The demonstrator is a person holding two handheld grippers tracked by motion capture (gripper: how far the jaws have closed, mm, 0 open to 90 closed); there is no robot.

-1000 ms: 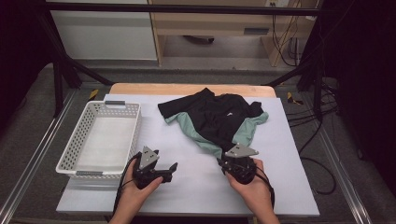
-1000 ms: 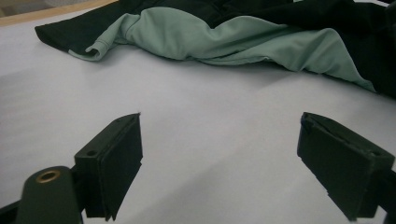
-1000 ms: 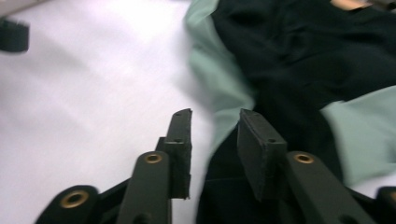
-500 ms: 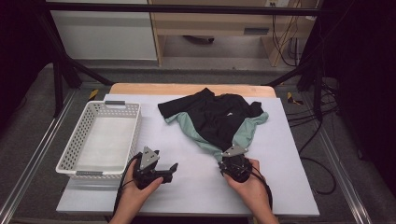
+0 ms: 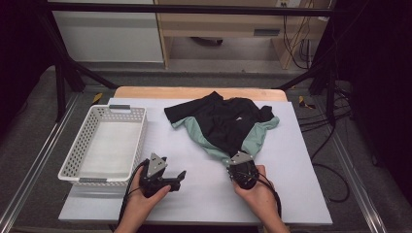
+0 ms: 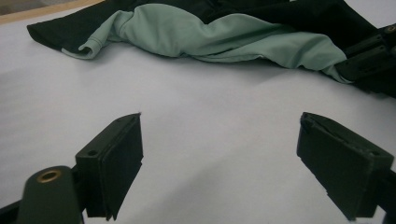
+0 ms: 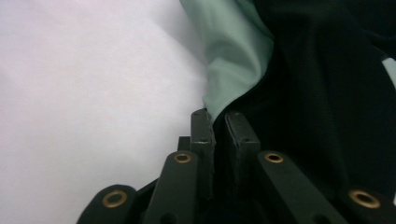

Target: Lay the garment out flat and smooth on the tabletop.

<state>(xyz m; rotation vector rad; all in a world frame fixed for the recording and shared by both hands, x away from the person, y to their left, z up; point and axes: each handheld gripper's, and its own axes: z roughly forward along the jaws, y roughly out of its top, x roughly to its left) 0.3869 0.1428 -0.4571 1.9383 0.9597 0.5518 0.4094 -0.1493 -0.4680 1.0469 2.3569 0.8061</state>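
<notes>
A black and mint-green garment [image 5: 223,124] lies crumpled at the middle back of the white table [image 5: 291,194]. My right gripper [image 5: 233,164] is at its near corner. Its jaws have just been closing and are now shut on the garment's hem [image 7: 233,70], where mint cloth meets black; the right gripper [image 7: 218,116] pinches that fold. My left gripper [image 5: 177,178] rests low over bare table to the left, open and with nothing between its fingers. In the left gripper view, the left gripper [image 6: 219,120] faces the garment [image 6: 210,37], and the right gripper [image 6: 373,60] shows at the cloth's right end.
A white perforated basket [image 5: 140,136] stands at the table's left side, with nothing in it. A wooden strip [image 5: 194,92] runs along the back edge. Cables [image 5: 335,121] hang off to the right.
My right gripper has sunk and edged toward the garment's near corner and has shut on its hem. The left hand has kept still with its jaws wide.
</notes>
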